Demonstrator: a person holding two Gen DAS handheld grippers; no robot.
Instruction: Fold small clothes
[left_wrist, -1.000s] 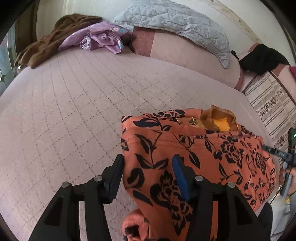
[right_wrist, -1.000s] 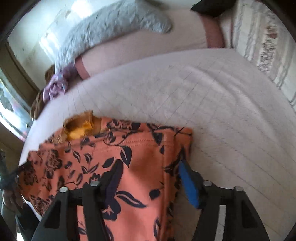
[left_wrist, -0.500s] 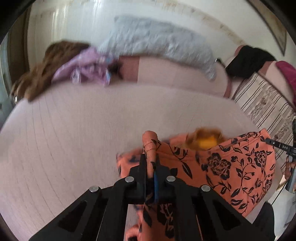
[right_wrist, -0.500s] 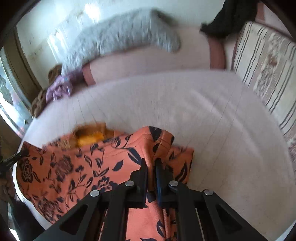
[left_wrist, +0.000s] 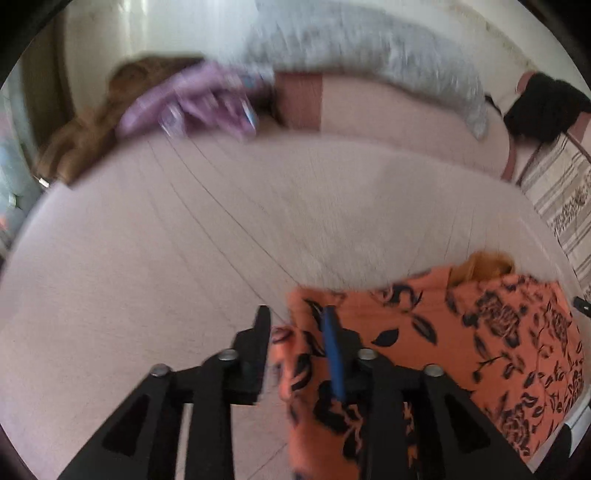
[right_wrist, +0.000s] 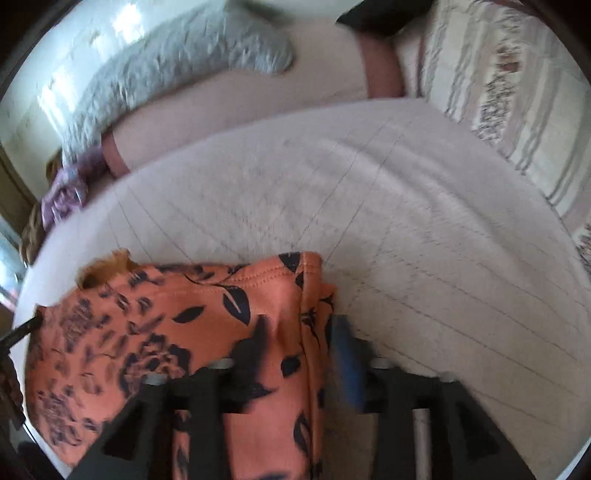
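Orange floral garment lies at the bed's near edge. Left gripper and right gripper — clamped on its corners half a second ago — have just been opening; cloth between parted jaws, released, one fold judged laid.

Both grippers, left & right, just reopened; orange garment edge prob. released.

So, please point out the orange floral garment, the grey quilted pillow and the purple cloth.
orange floral garment (right_wrist: 207, 325), right wrist view, middle of fabric.
grey quilted pillow (right_wrist: 166, 70), right wrist view, middle.
purple cloth (left_wrist: 199, 99), left wrist view, centre of heap.
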